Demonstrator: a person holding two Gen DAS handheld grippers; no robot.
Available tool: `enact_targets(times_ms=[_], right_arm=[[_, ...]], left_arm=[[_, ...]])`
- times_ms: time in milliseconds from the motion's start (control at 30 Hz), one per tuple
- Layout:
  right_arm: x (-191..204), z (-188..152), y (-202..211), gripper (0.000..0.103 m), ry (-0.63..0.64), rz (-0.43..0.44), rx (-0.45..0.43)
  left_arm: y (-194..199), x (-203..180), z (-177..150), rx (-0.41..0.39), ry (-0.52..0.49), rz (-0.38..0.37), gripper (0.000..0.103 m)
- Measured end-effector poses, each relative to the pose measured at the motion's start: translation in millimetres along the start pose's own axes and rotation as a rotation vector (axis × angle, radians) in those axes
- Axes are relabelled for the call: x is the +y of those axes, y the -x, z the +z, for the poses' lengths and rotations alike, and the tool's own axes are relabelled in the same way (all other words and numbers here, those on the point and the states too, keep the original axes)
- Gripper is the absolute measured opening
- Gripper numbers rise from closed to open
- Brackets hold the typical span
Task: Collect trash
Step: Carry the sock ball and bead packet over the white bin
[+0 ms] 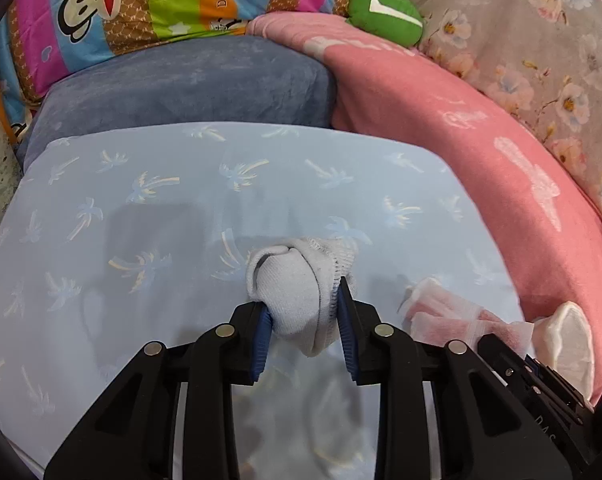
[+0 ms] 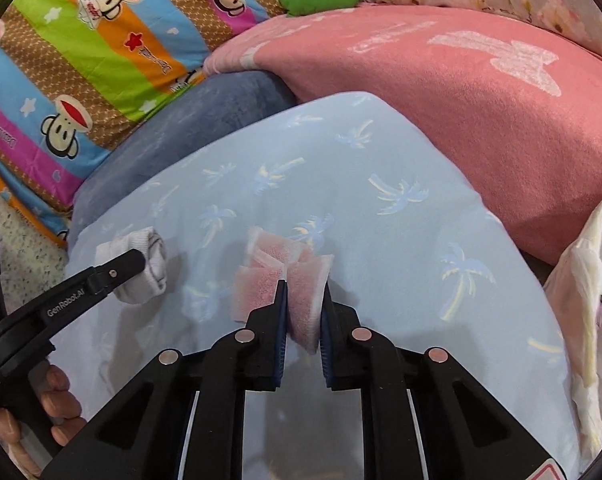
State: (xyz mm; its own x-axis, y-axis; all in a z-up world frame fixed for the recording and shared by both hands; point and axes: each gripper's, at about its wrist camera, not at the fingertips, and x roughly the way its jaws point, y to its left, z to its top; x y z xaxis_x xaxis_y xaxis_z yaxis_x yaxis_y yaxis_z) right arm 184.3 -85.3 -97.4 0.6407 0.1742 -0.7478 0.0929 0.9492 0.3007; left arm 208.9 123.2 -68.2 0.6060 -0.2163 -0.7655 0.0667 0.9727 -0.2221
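The left claw (image 1: 305, 316) holds a rolled white sock (image 1: 297, 288) between its blue pads, near the middle of the pale blue palm-print sheet (image 1: 141, 200). Just beside it, toward the sheet's right edge, the right claw (image 2: 304, 312) pinches a crumpled pink-and-white wipe (image 2: 277, 276), jaws narrow. Each piece lies straight ahead of its own claw, long axis running forward. A white bag (image 2: 581, 300) sits past the sheet's right edge, nearer the right claw, likely the drop point.

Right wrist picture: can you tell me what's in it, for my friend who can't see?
The right claw pinches a pink wipe on a blue sheet. At left, the left claw grips a white sock.
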Motion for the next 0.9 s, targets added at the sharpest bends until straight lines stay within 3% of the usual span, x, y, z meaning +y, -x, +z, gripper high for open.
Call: enact_targets(times_ms=[500,900], right_arm=[[-14,2,170,0.013,-0.012,0.05,-0.233],[-63,-9,265,0.013,-0.049,0.019,-0.365]], left_arm=[[117,-86,-19,-0.169,-0.145,-0.093,0.029],[167,-151,-49,-0.252,-0.281,-0.169,0.029]])
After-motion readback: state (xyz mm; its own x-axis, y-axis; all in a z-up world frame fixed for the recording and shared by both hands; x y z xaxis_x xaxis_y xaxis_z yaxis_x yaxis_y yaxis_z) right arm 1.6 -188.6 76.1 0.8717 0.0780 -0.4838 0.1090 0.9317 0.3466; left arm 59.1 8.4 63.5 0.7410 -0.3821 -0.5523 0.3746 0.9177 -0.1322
